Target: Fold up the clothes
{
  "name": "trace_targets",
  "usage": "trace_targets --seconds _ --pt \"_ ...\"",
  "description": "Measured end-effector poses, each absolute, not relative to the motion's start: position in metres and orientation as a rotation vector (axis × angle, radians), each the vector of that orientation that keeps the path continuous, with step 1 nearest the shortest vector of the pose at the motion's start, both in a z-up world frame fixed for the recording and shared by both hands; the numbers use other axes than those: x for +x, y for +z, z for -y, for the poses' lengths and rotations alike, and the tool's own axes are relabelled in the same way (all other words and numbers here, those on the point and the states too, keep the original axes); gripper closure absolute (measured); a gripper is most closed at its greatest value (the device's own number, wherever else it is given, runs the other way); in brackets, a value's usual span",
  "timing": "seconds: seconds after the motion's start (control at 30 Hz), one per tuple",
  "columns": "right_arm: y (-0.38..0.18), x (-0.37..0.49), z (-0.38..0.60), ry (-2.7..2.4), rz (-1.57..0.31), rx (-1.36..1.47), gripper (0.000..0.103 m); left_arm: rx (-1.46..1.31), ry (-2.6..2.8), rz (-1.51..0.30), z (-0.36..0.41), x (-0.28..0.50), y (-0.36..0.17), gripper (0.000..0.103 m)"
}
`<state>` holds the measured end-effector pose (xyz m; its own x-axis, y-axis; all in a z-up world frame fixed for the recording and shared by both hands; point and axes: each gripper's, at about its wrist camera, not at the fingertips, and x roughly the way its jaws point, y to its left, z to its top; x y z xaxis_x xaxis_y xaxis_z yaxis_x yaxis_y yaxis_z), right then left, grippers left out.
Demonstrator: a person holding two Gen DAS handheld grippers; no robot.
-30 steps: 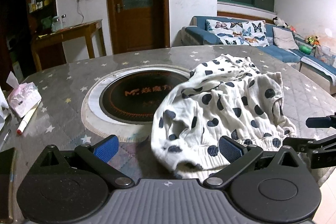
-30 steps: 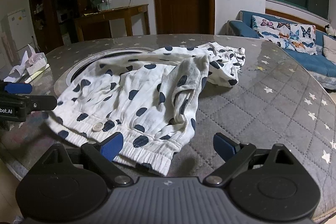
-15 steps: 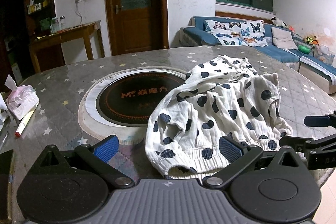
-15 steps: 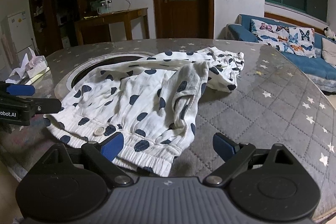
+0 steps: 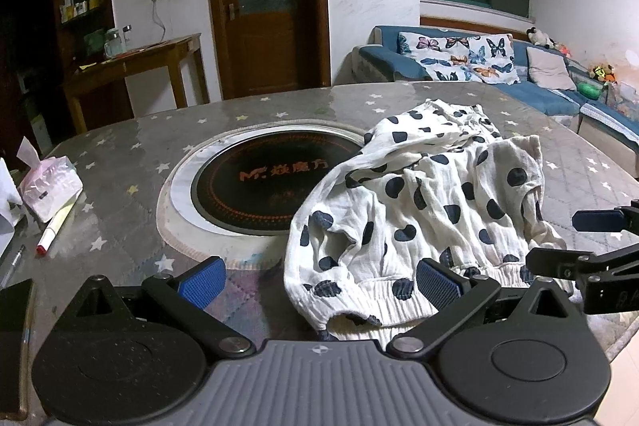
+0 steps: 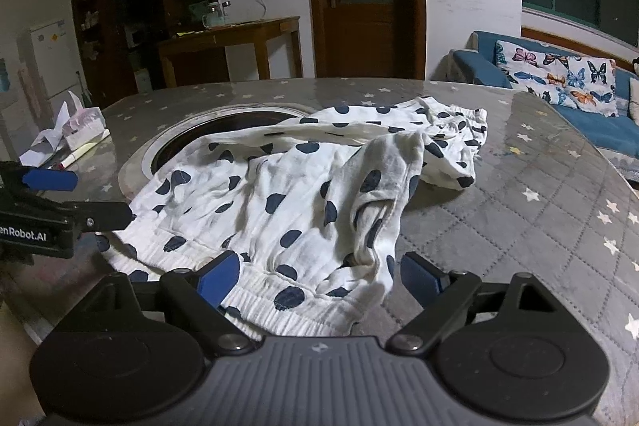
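A crumpled white garment with dark blue dots (image 5: 423, 210) lies on the round grey table, its elastic waistband at the near edge; it also shows in the right wrist view (image 6: 303, 194). My left gripper (image 5: 319, 280) is open, its jaws wide apart over the waistband's left end. My right gripper (image 6: 319, 272) is open, its jaws straddling the waistband's right part. Neither holds cloth. The right gripper shows at the right edge of the left wrist view (image 5: 591, 250). The left gripper shows at the left edge of the right wrist view (image 6: 60, 214).
A round black cooktop (image 5: 271, 182) is set in the table's middle (image 5: 120, 162), partly under the garment. A tissue pack (image 5: 50, 186), a marker (image 5: 56, 226) and a pen lie at the left. A blue sofa (image 5: 519, 74) stands beyond the table on the right.
Both grippers have moved slightly nearer to the garment's waistband. The cloth has shifted and settled a little near the front edge. Both stay open.
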<state>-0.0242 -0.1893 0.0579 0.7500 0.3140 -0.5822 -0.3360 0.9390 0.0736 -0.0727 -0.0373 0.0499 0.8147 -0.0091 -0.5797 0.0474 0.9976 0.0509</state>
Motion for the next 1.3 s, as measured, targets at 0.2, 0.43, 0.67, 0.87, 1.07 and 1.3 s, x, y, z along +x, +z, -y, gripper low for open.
trace_targets --seconds 0.2,0.43,0.67,0.87,1.07,1.3 --pt "0.057 -0.021 0.194 0.357 -0.631 -0.028 0.013 0.062 -0.032 -0.627 0.037 -0.069 0.048 0.0" --pt "0.056 -0.02 0.199 0.341 -0.634 -0.031 0.013 0.059 -0.049 -0.631 0.037 -0.065 0.045 0.0" --pt "0.056 -0.023 0.199 0.332 -0.633 -0.035 0.013 0.05 -0.059 -0.618 0.035 -0.064 0.047 0.0" --pt "0.057 -0.029 0.196 0.341 -0.632 -0.043 0.014 0.038 -0.063 -0.606 0.035 -0.068 0.047 0.0" --pt "0.056 -0.035 0.194 0.35 -0.632 -0.043 0.017 0.031 -0.067 -0.601 0.036 -0.071 0.047 0.0" --pt "0.055 -0.029 0.2 0.339 -0.641 -0.021 0.026 0.054 -0.062 -0.592 0.038 -0.068 0.052 0.0"
